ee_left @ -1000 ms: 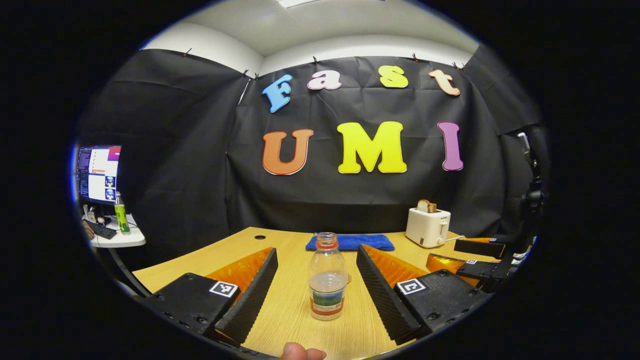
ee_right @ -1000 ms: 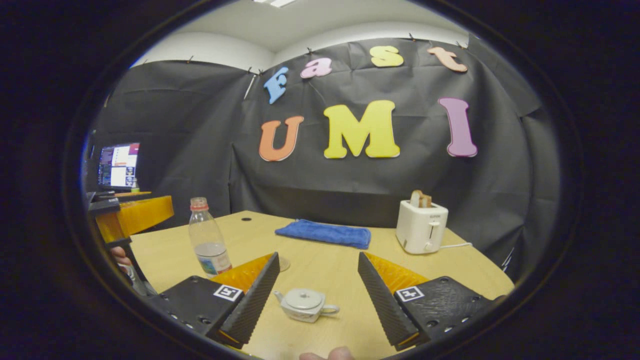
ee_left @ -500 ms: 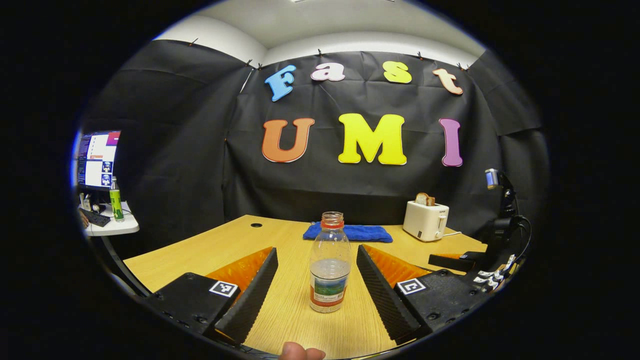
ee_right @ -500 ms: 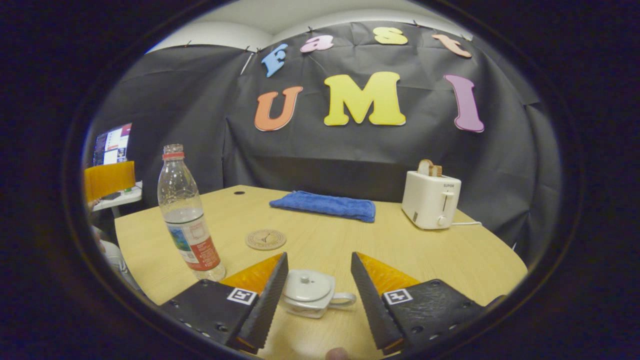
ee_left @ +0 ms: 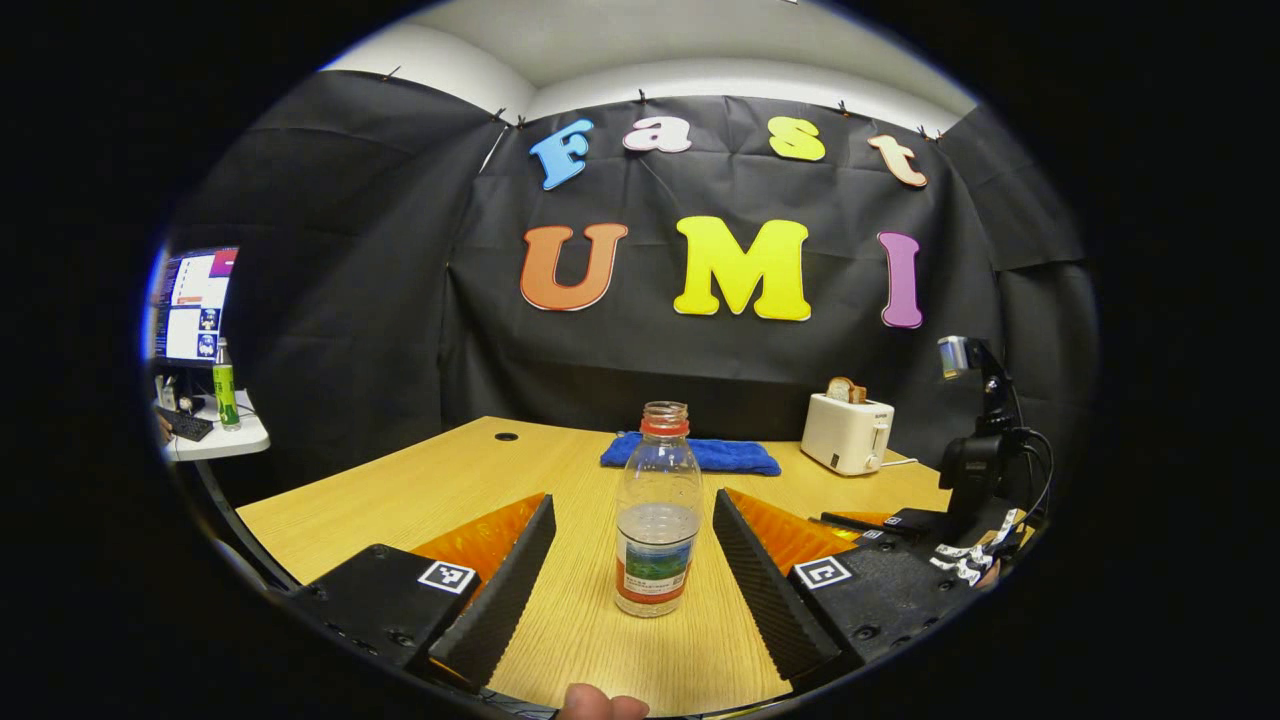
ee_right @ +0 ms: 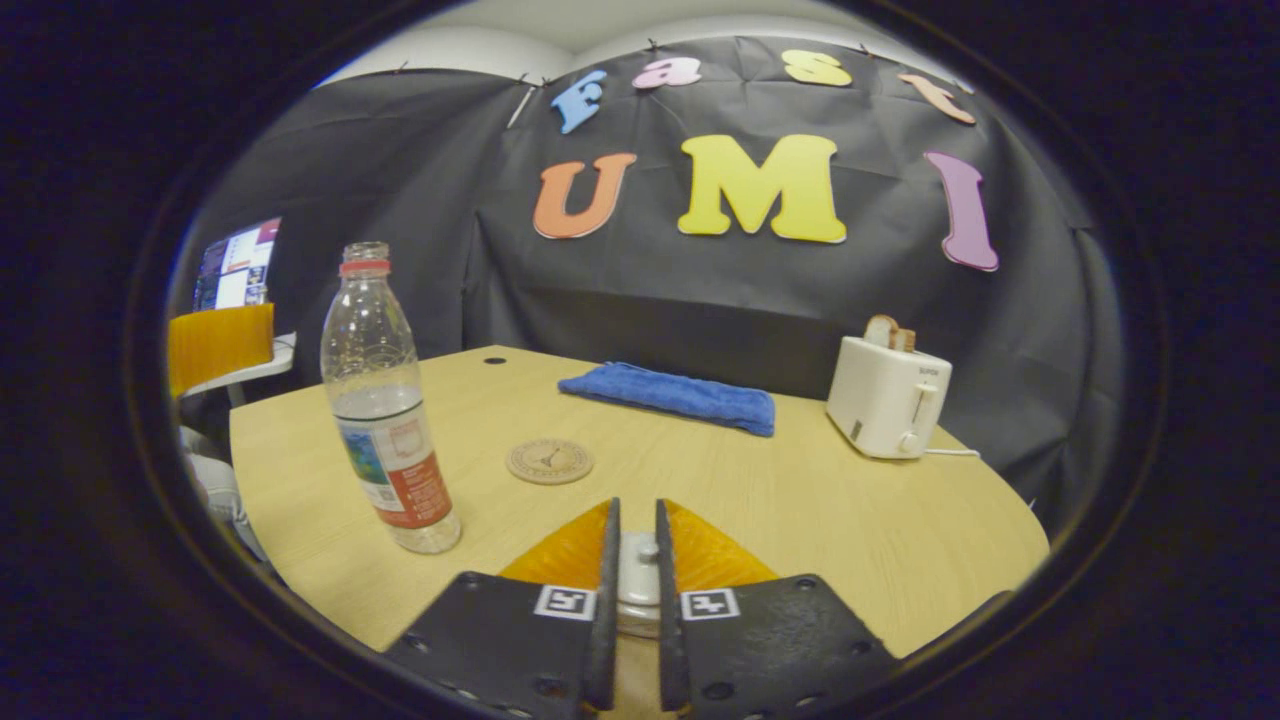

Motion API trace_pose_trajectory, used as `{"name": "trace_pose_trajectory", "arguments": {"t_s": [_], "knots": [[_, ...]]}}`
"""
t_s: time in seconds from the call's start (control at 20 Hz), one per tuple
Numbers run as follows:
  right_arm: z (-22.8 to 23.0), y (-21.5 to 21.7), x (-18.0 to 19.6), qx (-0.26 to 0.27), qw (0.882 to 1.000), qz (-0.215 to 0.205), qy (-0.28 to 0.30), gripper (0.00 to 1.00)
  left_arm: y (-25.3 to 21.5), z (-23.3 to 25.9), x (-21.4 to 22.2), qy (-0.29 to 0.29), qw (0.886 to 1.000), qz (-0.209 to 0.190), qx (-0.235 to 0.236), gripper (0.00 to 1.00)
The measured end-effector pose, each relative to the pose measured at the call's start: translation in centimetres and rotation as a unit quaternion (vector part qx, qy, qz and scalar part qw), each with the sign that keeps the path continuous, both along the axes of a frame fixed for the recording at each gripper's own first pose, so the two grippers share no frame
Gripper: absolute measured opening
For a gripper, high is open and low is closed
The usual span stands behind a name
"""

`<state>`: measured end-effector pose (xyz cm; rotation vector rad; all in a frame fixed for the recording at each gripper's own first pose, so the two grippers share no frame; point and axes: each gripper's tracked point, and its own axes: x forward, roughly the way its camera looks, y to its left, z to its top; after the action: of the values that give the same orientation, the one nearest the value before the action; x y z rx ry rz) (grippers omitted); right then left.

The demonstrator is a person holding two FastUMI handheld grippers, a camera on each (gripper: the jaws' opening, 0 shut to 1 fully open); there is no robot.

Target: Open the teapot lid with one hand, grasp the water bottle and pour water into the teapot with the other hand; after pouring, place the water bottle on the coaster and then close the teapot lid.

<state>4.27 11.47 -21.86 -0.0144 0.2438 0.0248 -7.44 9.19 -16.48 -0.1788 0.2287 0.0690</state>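
Between the widely parted fingers of the left gripper [ee_left: 632, 560], in the left gripper view, the water bottle [ee_left: 656, 510] is seen standing upright and uncapped on the wooden surface [ee_left: 420, 490], partly filled; neither finger is touching it. A blue towel [ee_left: 700, 455] is laid behind the bottle near the far edge, and a white toaster [ee_left: 846, 432] with bread in its slot is placed to the right of the towel. The right gripper [ee_left: 905, 520] is shown low at the right side, with a camera mast rising above it. A fingertip [ee_left: 598, 703] of the person is visible at the bottom edge. A monitor [ee_left: 190, 305] and a green bottle [ee_left: 225, 384] are seen on a side desk at the far left.

Seen in the right gripper view, the right gripper [ee_right: 632, 560] has its fingers drawn nearly together around the knob of the teapot lid [ee_right: 640, 575], which is gripped between them; the teapot body is largely hidden below. The water bottle [ee_right: 388, 400] stands well to the left on the surface [ee_right: 850, 520]. The round coaster [ee_right: 549, 461] lies flat between the bottle and the towel [ee_right: 672, 396], apart from both. The toaster [ee_right: 889, 394] is placed at the right.
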Motion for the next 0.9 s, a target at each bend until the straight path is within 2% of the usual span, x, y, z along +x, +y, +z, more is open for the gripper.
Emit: {"name": "trace_pose_trajectory", "arguments": {"t_s": [0.05,0.1,0.2,0.3,0.45,0.5,0.55,0.6,0.9], "knots": [[-0.4,0.0,0.0,0.006,1.0,0.005,0.009,0.09,0.1,-0.1,0.1,0.002,1.0,-0.001,0.0,0.99],[-0.4,-0.1,0.3,0.009,1.0,0.007,0.007,0.09,0.2,-0.3,0.2,0.002,1.0,-0.001,-0.002,0.99],[-0.3,0.0,0.4,0.015,1.0,0.008,0.008,0.0,0.0,-0.6,0.6,0.005,1.0,-0.005,-0.004,0.99],[0.0,0.0,0.5,0.018,1.0,0.013,0.005,0.02,-0.7,-1.1,0.7,0.007,1.0,-0.02,-0.013,0.99],[0.7,-0.2,0.6,0.029,0.999,0.018,0.003,0.0,-1.1,-1.9,1.1,0.014,0.999,-0.034,-0.015,1.0],[1.2,-0.1,0.6,0.03,0.999,0.02,-0.002,0.02,-1.2,-2.3,1.1,0.017,0.999,-0.037,-0.012,1.0],[1.8,-0.2,0.6,0.03,0.999,0.02,-0.008,0.0,-1.5,-2.7,1.3,0.02,0.999,-0.041,-0.01,1.0],[2.4,-0.4,0.6,0.029,0.999,0.02,-0.014,0.02,-1.6,-3.1,1.3,0.024,0.999,-0.045,-0.008,1.0],[5.6,-1.5,-1.1,0.017,0.999,0.022,-0.043,0.0,-2.9,-5.8,2.5,0.052,0.997,-0.059,-0.009,1.0]]}}
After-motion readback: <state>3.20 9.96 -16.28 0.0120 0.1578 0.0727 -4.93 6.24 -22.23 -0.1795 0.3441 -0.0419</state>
